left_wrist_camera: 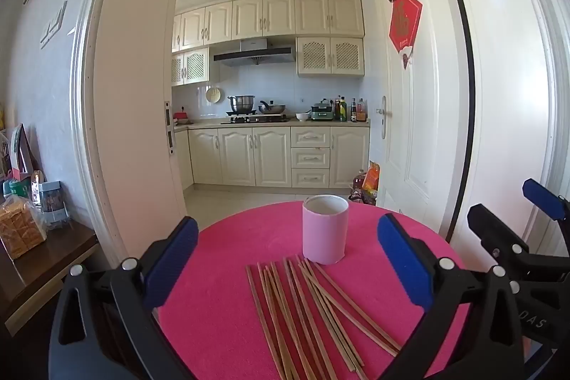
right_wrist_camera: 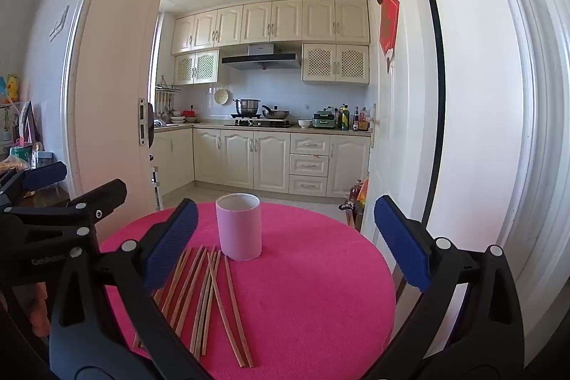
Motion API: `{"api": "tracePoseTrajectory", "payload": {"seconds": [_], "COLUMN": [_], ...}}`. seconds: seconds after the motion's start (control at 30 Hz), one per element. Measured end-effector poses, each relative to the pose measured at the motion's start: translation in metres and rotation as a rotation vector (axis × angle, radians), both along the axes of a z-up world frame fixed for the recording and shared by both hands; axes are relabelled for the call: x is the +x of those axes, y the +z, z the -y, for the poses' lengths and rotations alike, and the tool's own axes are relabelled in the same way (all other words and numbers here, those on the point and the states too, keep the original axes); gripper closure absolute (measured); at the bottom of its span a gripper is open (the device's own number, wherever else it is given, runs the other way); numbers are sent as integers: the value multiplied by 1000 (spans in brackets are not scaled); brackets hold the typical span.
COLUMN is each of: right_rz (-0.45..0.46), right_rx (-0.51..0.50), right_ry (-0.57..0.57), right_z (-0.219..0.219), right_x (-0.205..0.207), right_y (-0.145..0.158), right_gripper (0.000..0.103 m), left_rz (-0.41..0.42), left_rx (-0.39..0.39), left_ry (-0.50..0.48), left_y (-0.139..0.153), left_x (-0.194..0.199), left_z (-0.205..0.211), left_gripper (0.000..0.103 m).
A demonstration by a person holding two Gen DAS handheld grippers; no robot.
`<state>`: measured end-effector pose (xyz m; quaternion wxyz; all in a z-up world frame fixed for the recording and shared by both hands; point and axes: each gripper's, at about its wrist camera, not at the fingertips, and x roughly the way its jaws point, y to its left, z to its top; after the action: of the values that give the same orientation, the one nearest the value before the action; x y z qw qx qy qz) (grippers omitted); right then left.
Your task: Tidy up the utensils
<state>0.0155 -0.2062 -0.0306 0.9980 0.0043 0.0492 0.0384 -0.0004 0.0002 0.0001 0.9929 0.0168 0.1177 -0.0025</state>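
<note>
Left tongs (left_wrist_camera: 288, 259): blue-padded fingers spread wide in the lower part of the left wrist view, nothing between them, held above the near edge of the tabletop (left_wrist_camera: 228, 308). Right tongs (right_wrist_camera: 285, 241): likewise wide apart and holding nothing.

The tabletop is round with a bright pink cover. A loose bundle of wooden chopsticks (left_wrist_camera: 313, 312) lies flat on it at lower centre of the left wrist view, fanned and partly crossing one another. In the right wrist view the same chopsticks sit at lower left of centre, partly hidden behind the left finger.

Just beyond the far ends of the chopsticks stands a pink cylindrical cup (left_wrist_camera: 325, 228), upright, mouth open; whether the nearest tips touch its base cannot be told.

Left edge: a dark wooden side table (left_wrist_camera: 42, 269) carrying packaged goods.

Background, through an open doorway: a kitchen with cream cabinets (left_wrist_camera: 270, 16), a range hood (left_wrist_camera: 254, 54), and pots on the stove (left_wrist_camera: 249, 116).
</note>
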Motion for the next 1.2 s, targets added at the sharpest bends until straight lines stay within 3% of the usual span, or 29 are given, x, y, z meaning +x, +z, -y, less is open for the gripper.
{"api": "tracePoseTrajectory", "payload": {"seconds": [1.2], "right_rz": [-21], "right_rx": [12], "right_ry": [15], "right_z": [0], "right_x": [3], "right_y": [1], "right_gripper": [6], "left_rz": [-6], "left_rx": [0], "left_ry": [1], "left_y": [-3], "left_x": [-3], "left_z": [-1], "left_gripper": [4]}}
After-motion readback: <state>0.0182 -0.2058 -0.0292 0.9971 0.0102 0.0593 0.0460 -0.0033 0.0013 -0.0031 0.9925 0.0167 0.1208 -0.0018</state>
